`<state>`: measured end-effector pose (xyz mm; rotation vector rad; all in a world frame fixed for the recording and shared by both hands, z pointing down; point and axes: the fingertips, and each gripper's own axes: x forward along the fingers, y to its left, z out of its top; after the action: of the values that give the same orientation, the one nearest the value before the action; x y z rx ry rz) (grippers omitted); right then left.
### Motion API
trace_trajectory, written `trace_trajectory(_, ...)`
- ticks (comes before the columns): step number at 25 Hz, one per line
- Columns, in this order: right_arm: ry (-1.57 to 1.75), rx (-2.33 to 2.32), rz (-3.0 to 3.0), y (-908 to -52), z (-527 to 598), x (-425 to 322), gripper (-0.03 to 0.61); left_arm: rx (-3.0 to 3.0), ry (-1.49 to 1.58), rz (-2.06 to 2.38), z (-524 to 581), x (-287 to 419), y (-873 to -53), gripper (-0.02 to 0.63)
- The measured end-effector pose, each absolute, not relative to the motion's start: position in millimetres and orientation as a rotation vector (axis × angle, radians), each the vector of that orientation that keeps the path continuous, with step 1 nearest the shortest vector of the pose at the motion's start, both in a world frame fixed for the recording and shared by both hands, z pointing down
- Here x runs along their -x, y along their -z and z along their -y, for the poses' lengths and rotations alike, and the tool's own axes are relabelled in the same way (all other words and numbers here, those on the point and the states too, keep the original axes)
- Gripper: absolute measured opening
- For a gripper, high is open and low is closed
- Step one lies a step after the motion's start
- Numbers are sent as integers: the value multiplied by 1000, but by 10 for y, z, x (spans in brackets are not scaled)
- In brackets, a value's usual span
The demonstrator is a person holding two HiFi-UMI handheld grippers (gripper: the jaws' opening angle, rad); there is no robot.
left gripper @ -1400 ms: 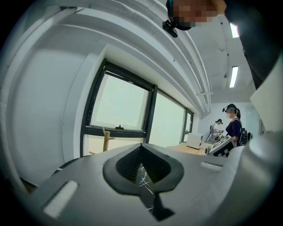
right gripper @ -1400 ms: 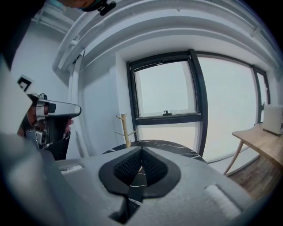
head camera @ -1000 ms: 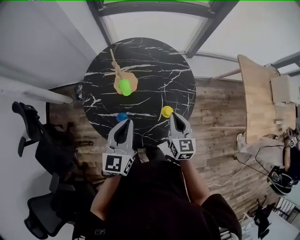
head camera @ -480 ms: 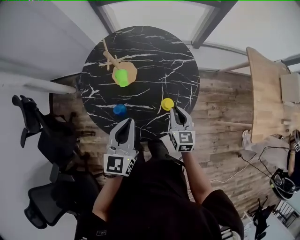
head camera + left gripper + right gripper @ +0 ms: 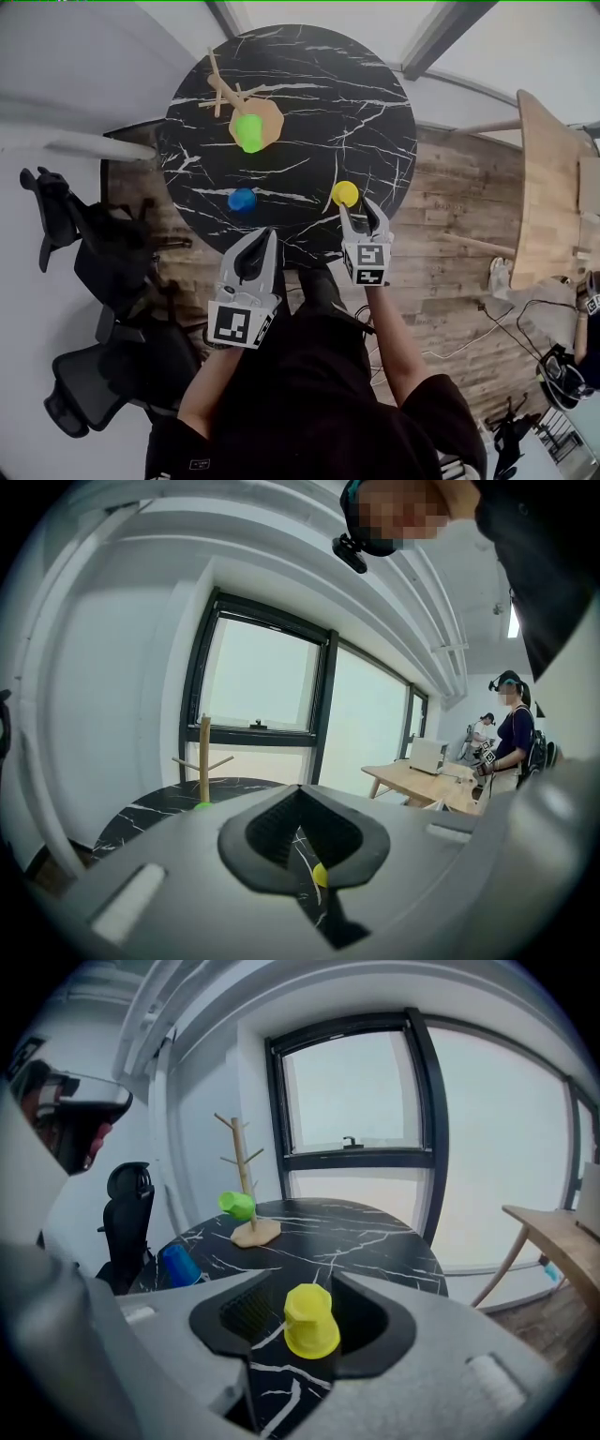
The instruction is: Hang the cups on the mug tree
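The yellow cup (image 5: 310, 1320) stands on the black marbled desk (image 5: 309, 112) near its front right edge. It is a small, bright, faceted piece with its narrower end up and a wider foot. No handle shows from here, so it may be turned away.

In the right gripper view the cup sits in the gap between the fingers of the right gripper (image 5: 298, 1283). These have just been opening and stand apart, with neither pad pressing on it. From the head view the cup (image 5: 344, 193) looks to be just ahead of that gripper (image 5: 364, 214) rather than deep in its gap.

The left gripper (image 5: 267, 236) hovers at the desk's near edge, its fingers (image 5: 286, 819) together with nothing between them.

The blue cup (image 5: 242, 199) stands to the left of the yellow one, well apart from it. The wooden mug tree (image 5: 242, 1171) is at the far left of the desk. The green cup (image 5: 237, 1206) sits tilted against its stem just above the base, apparently hung on a low peg.
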<state>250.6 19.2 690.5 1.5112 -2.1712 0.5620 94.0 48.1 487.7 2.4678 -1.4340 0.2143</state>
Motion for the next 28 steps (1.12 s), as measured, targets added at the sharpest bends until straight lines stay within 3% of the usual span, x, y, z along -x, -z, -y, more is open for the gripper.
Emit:
trace_trajectory(7,-594,-1463,2105,-7266,-153,-2468,229,-2452,-234,1422,-529,-951,-4986,-3)
trace_trajectory(28,-570,-1444,2058,-7352,-74,-2405,209,-2421,-203,1492,-511,-742,-4897,-3)
